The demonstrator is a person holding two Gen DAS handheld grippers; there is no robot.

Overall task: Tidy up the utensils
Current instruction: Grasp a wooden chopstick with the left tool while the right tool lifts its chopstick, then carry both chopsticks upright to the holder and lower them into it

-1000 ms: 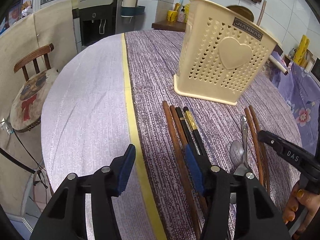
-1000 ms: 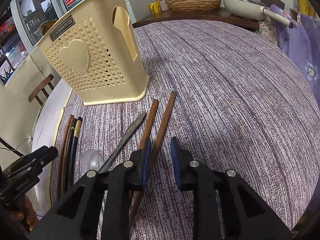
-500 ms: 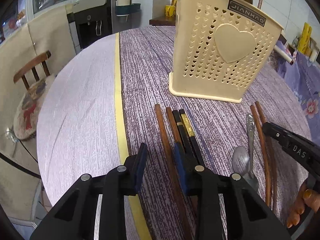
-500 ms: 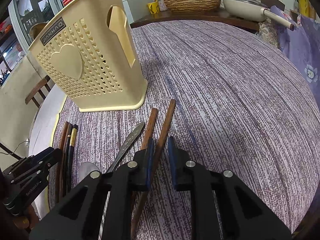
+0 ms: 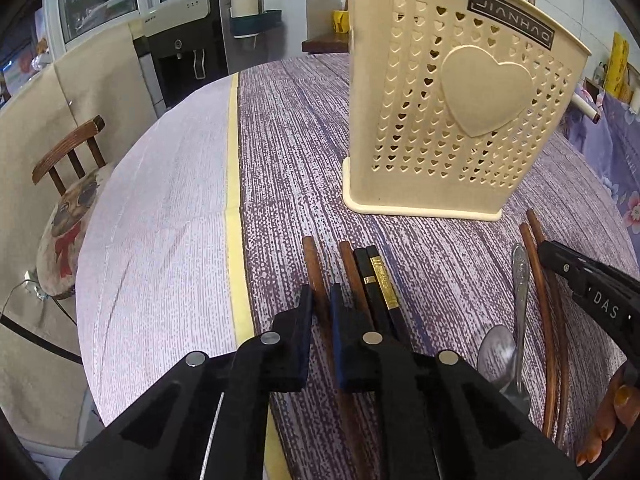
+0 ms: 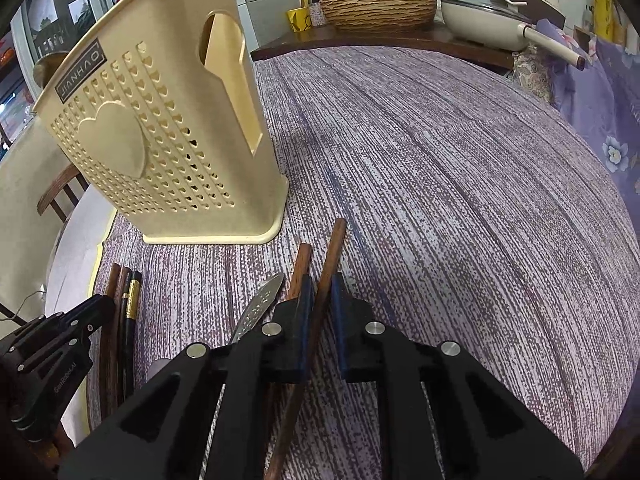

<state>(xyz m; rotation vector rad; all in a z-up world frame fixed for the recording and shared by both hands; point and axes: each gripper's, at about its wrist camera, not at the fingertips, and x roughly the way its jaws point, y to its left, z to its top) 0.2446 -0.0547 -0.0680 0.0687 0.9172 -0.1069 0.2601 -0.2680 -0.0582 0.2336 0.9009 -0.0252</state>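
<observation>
A cream utensil holder [image 5: 460, 120] [image 6: 160, 140] with heart holes stands on the purple tablecloth. In front of it lie two brown chopsticks and a black pair [image 5: 376, 276]. My left gripper [image 5: 321, 300] is closing, its blue pads pressing the leftmost brown chopstick [image 5: 310, 256]. A metal spoon [image 5: 496, 350] lies further right, beside another brown pair. My right gripper [image 6: 320, 296] is closing too, its pads against the right-hand chopstick [image 6: 335, 244] of that pair. Its mate [image 6: 303, 260] lies just outside the left pad. Both chopsticks rest on the cloth.
A yellow stripe [image 5: 234, 184] divides the cloth, pale to the left. A wooden chair [image 5: 68, 200] stands off the table's left edge. Behind the table a counter holds a woven basket [image 6: 378, 6] and a pan [image 6: 480, 20]. A hand [image 5: 612, 412] holds the right gripper.
The left gripper shifted right from the yellow stripe onto the leftmost brown chopstick and its jaws closed on it. The right gripper stayed put while its jaws narrowed around its chopstick.
</observation>
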